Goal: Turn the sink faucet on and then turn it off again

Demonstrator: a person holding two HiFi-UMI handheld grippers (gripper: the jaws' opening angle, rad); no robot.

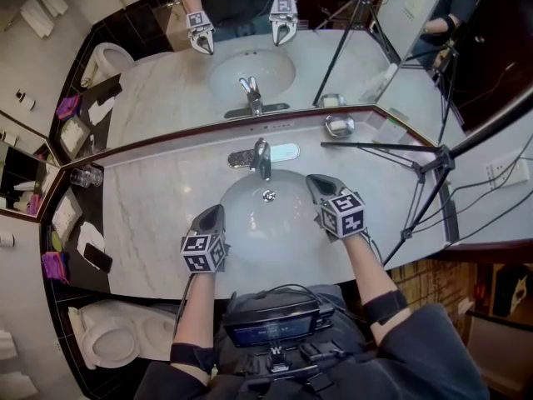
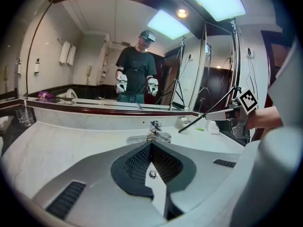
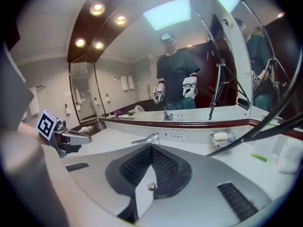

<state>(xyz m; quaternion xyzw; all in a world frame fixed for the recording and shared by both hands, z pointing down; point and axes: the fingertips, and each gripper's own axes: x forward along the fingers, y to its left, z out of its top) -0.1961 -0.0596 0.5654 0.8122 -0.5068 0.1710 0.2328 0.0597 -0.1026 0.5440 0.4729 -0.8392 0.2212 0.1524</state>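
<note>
- Your left gripper and right gripper: jaws together, nothing held.
- Work the faucet with your right tip, slow, no yanking.

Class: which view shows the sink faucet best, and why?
The head view: the faucet is seen whole from above, spout over the basin, nothing covering it. The left gripper view shows it small, just above the left claw. The right gripper view shows it side-on, its base behind the right claw.
</note>
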